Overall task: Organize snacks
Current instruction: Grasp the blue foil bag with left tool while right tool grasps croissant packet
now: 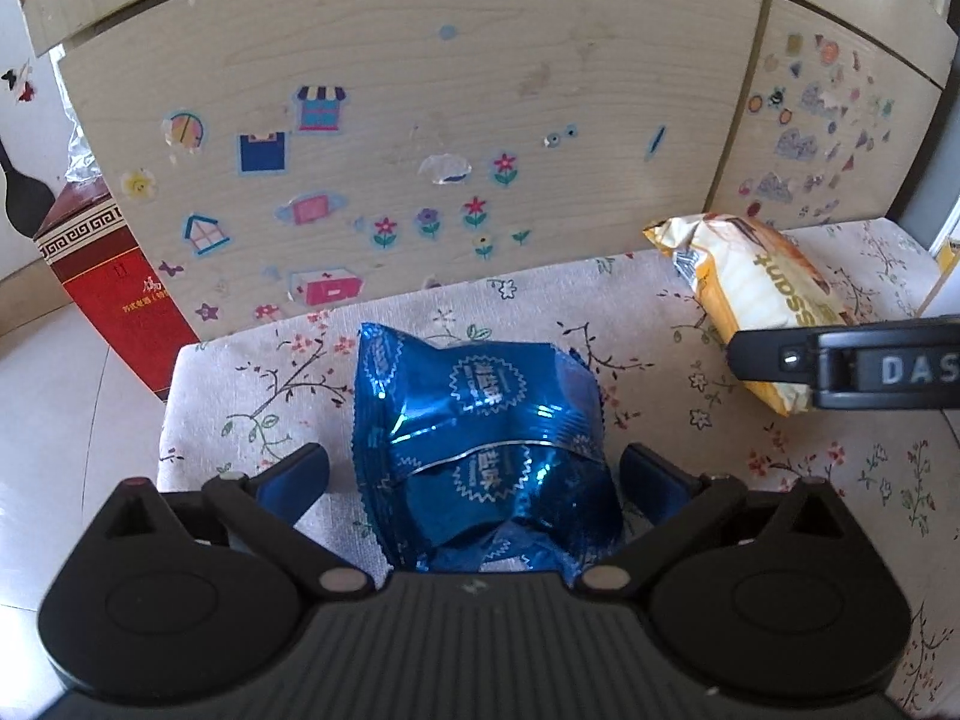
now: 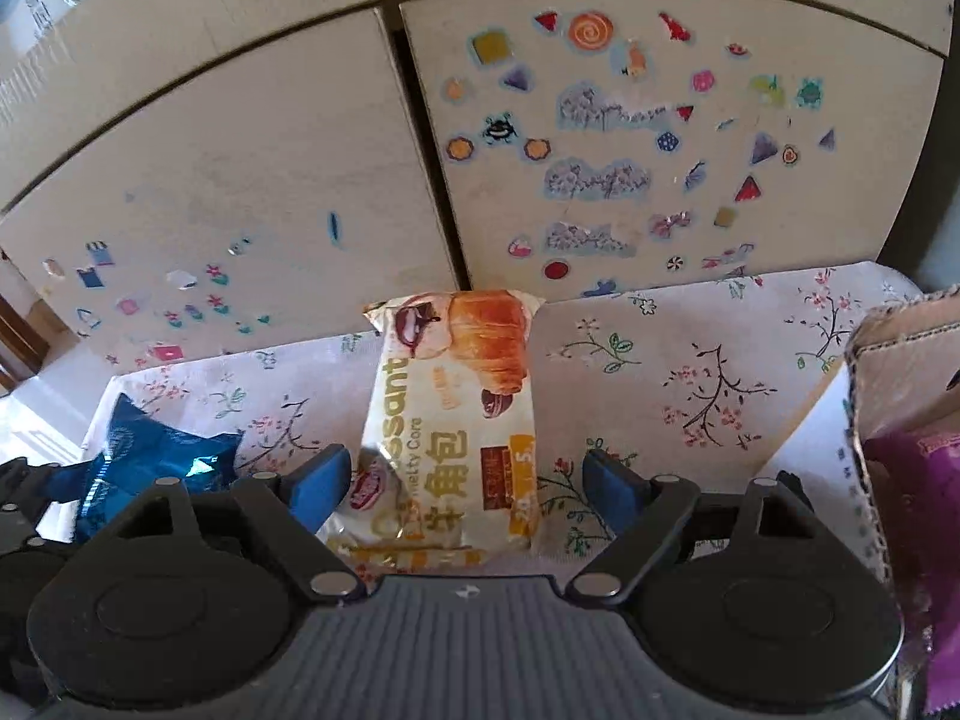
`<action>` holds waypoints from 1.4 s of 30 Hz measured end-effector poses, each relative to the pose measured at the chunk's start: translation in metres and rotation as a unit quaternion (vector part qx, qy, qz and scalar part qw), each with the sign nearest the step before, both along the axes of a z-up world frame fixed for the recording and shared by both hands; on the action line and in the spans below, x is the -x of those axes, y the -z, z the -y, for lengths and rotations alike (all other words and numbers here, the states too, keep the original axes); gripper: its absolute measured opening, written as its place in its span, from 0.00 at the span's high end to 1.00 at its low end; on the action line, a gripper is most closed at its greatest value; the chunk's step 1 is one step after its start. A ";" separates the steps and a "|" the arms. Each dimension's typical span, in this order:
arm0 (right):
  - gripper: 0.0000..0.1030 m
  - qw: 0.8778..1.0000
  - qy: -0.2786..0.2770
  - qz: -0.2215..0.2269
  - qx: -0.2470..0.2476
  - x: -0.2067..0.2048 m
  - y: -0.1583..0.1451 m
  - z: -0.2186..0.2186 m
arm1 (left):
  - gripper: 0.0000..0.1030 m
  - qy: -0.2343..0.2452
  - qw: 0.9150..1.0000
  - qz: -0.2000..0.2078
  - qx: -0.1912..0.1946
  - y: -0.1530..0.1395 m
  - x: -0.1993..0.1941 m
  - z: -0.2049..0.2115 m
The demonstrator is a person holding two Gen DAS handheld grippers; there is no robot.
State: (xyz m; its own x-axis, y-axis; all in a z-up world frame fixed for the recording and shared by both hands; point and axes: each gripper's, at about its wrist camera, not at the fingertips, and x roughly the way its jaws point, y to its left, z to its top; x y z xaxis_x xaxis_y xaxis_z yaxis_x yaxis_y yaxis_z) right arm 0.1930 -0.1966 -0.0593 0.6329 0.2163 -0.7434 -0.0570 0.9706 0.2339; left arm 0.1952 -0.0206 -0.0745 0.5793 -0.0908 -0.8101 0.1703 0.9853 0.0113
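A shiny blue snack packet [image 1: 480, 438] lies on the floral tablecloth [image 1: 252, 372], between the open jaws of my left gripper [image 1: 477, 480]; the blue pads stand on either side, apart from it. A yellow croissant packet [image 2: 447, 420] lies lengthwise between the open jaws of my right gripper [image 2: 468, 480]. The croissant packet also shows in the left wrist view [image 1: 756, 294], with my right gripper's finger across it. The blue packet also shows at the left of the right wrist view [image 2: 156, 456].
A wooden cabinet [image 1: 420, 90] covered in stickers stands right behind the table. A red box [image 1: 114, 288] stands on the floor at the left. A cardboard box [image 2: 900, 372] holding a purple packet [image 2: 924, 540] sits at the table's right.
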 end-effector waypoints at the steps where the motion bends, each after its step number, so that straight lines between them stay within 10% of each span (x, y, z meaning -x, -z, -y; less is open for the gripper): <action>1: 0.14 1.000 -0.001 0.002 0.004 0.000 0.001 -0.002 | 0.00 0.000 1.000 -0.001 -0.001 0.000 0.000 0.000; 8: 0.27 0.999 -0.015 0.014 0.028 0.001 0.002 -0.011 | 0.01 0.003 1.000 0.007 -0.022 -0.004 0.002 0.008; 13: 0.36 0.999 -0.035 0.015 0.034 0.007 0.003 -0.011 | 0.28 0.036 0.999 0.017 -0.021 -0.011 0.007 0.018; 31: 0.52 0.993 -0.085 -0.035 0.079 0.089 -0.021 -0.010 | 0.39 0.092 0.995 0.023 -0.036 -0.046 0.066 0.023; 42: 0.53 0.993 -0.075 -0.085 0.013 0.140 -0.022 0.014 | 0.43 0.112 0.993 0.010 -0.025 -0.059 0.117 0.026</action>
